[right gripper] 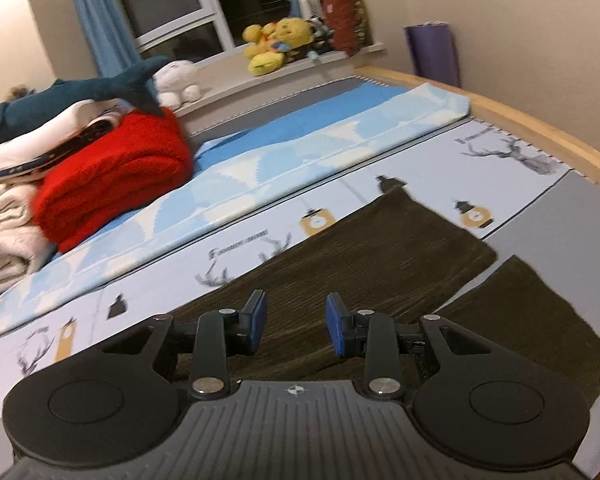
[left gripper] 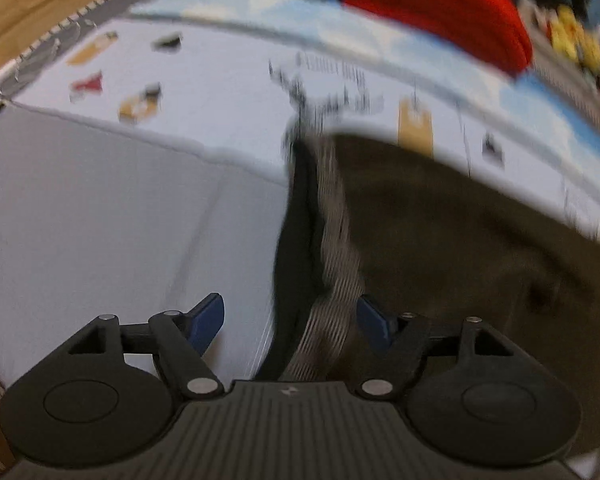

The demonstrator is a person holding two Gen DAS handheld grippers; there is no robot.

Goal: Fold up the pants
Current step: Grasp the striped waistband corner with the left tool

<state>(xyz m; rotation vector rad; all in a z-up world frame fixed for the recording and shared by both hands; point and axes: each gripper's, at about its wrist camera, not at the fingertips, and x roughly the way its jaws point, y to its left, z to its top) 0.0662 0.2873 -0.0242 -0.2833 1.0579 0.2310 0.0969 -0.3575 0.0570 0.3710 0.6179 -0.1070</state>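
Note:
Dark olive-brown pants (right gripper: 380, 252) lie flat on the bed, both legs spread toward the far right edge. In the left wrist view the pants (left gripper: 460, 240) fill the right half, with the grey ribbed waistband (left gripper: 332, 280) running down between my fingers. My left gripper (left gripper: 290, 320) is open, its jaws either side of the waistband edge, close above it. My right gripper (right gripper: 296, 328) is open and empty, low over the upper part of the pants.
The bed sheet (right gripper: 340, 200) is pale with deer and lantern prints, grey at the edge. A folded light-blue blanket (right gripper: 300, 148), a red blanket (right gripper: 112, 188) and stacked linens (right gripper: 4, 220) lie behind. Plush toys (right gripper: 276, 44) sit on the windowsill. A wooden bed frame (right gripper: 540, 136) borders the right.

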